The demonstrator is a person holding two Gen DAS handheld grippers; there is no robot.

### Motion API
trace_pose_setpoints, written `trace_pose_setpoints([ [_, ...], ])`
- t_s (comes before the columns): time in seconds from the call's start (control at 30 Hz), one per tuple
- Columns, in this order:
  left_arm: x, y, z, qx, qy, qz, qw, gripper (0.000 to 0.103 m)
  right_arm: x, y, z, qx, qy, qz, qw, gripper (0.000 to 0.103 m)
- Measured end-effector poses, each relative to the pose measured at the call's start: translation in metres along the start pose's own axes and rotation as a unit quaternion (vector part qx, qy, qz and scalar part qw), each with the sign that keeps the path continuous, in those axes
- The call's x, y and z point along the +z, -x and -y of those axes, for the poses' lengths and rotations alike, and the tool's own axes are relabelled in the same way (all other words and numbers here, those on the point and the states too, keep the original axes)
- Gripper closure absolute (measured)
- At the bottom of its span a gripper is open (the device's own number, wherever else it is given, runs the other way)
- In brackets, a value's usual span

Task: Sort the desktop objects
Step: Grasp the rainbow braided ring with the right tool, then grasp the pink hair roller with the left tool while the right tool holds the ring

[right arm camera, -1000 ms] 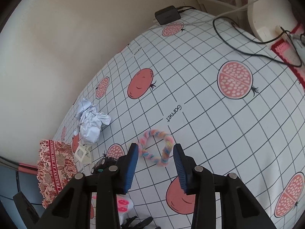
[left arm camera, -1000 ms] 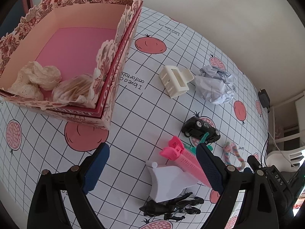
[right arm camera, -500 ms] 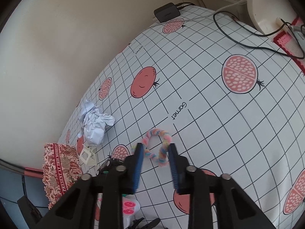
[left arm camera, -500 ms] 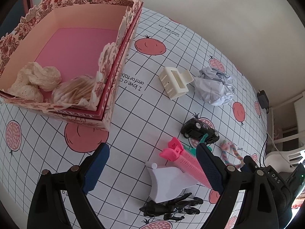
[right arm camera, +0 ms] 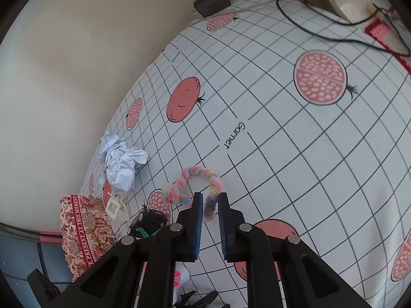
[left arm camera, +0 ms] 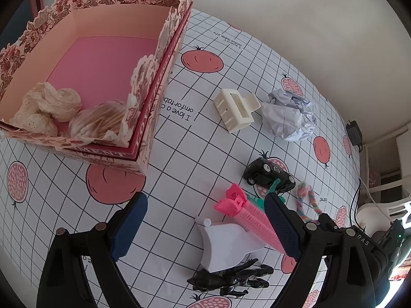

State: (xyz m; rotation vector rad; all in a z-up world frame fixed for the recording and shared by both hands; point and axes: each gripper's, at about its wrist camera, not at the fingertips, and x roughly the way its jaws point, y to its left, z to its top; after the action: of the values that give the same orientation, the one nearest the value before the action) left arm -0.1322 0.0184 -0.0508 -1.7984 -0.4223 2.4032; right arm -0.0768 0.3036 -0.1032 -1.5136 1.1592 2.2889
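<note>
- sorting is partly done: the floral box already holds crumpled lace and a bag of cotton swabs.
- still out on the tablecloth: cream hair claw, crumpled paper, toy car, pink clip, white holder, black clip.
- the fuzzy hair tie lies beside the toy car; the right gripper is closing, one side of the loop between its jaws, pads seemingly not yet pressing.
- the left gripper hangs wide open, empty, near the box.
- against the earlier frame: the right jaws are far narrower and the hair tie is pinched out of its round shape; the left view is unchanged.
</note>
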Motion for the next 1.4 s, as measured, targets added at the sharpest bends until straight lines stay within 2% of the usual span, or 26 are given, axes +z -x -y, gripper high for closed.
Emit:
trace_pose_setpoints([
  [0.27,0.000,-0.001,-0.001,-0.002,-0.001,-0.001,1.0000,0.011,-0.002,-0.001,0.004,0.003,-0.012,-0.008,1.000,0.087],
  [0.43,-0.001,-0.001,0.001,-0.003,-0.005,-0.001,1.0000,0.011,-0.004,0.001,0.003,0.005,-0.015,-0.005,1.000,0.093],
  [0.7,-0.001,-0.002,0.006,-0.010,-0.017,-0.003,0.9998,0.011,-0.005,0.010,-0.009,-0.003,0.008,0.014,1.000,0.094],
  [0.87,-0.002,-0.011,0.004,-0.029,-0.007,-0.019,0.9994,0.011,-0.004,0.019,-0.010,-0.006,0.008,0.025,1.000,0.094],
  [1.0,-0.001,-0.019,0.004,-0.035,-0.005,-0.028,0.9990,0.011,-0.004,0.031,-0.025,-0.015,0.038,0.048,0.998,0.094],
  [1.2,-0.005,-0.032,0.006,-0.066,0.008,-0.058,0.9961,0.011,-0.003,0.036,-0.042,-0.019,0.078,0.061,0.995,0.094],
  [1.4,-0.013,-0.049,0.015,-0.078,0.001,-0.096,0.9923,0.012,-0.002,0.044,-0.042,-0.013,0.078,0.069,0.994,0.094],
])
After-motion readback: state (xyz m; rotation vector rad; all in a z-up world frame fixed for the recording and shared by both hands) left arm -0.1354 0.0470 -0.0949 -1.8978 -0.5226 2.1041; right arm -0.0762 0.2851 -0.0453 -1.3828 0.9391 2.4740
